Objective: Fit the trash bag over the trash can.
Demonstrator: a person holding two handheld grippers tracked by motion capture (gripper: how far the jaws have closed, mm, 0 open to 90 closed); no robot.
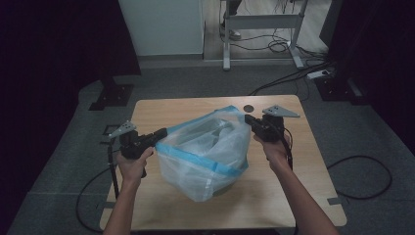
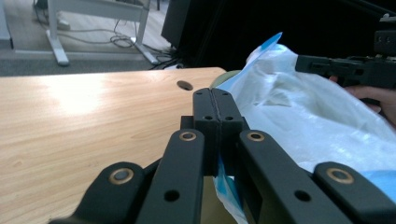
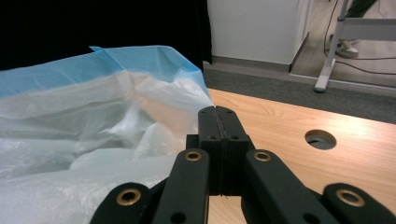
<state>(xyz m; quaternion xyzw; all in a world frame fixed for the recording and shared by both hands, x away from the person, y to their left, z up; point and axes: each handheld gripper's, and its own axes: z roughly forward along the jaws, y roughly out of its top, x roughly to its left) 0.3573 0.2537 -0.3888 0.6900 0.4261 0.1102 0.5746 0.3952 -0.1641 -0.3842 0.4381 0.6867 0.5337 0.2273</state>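
1. Forearms come in from the bottom of the high view, each hand carrying one of the two grippers at either side of a plastic bag (image 1: 203, 156).
2. Plastic bag: thin, cloudy-clear film, crumpled and puffed up, with a blue band along its rim. It sits near the middle of the wooden table (image 1: 274, 205), mouth held open upward between the two grippers. Something darker lies inside, too blurred to identify.
3. Left gripper (image 1: 160, 132): jaws fully closed, pressed together on the blue rim at the bag's left edge; in the left gripper view the blue film (image 2: 227, 186) emerges from beneath the closed jaws.
4. Right gripper (image 1: 248, 119): jaws likewise closed tight, pinching the bag's rim at its far right corner; the film (image 3: 154, 84) meets the jaw tips in the right gripper view.
5. Round hole (image 1: 248, 107) in the tabletop lies just behind the bag, near the right gripper.
6. Beyond the table: grey floor, cables (image 1: 274, 46), a white desk frame (image 1: 259, 22).
7. No readable writing, label or brand appears on the bag or the grippers.
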